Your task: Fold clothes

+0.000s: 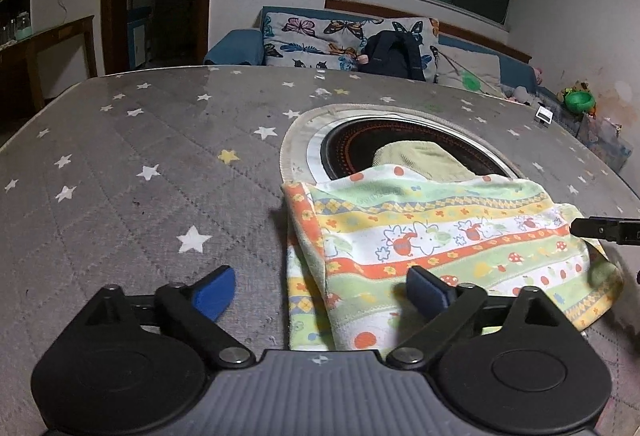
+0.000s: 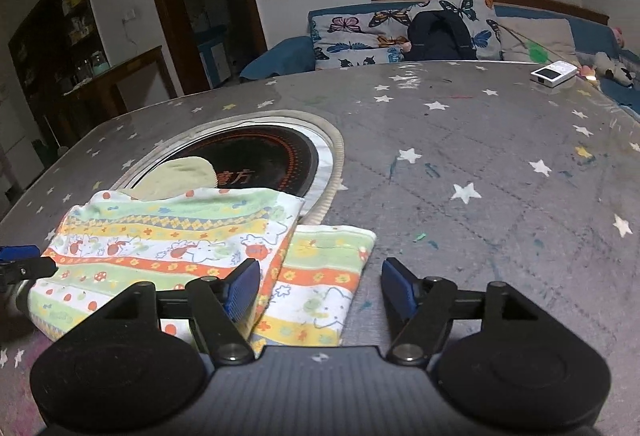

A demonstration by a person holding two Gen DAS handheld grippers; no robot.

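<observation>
A small striped garment [image 1: 440, 240] with cartoon prints, in green, yellow, orange and white, lies folded on the grey star-patterned table cover [image 1: 140, 156]. It also shows in the right wrist view [image 2: 180, 244], with a lower layer sticking out to the right [image 2: 320, 296]. My left gripper [image 1: 320, 296] is open and empty, its jaws standing either side of the garment's left edge. My right gripper [image 2: 318, 290] is open and empty over the garment's right edge. The right gripper's tip shows at the far right of the left wrist view [image 1: 600, 230].
A round black cooktop [image 1: 400, 152] set in the table lies just behind the garment, with a pale yellow cloth [image 1: 420, 160] on it. A small white device [image 2: 554, 74] sits at the far right table edge. A sofa with butterfly cushions [image 2: 380, 32] stands beyond.
</observation>
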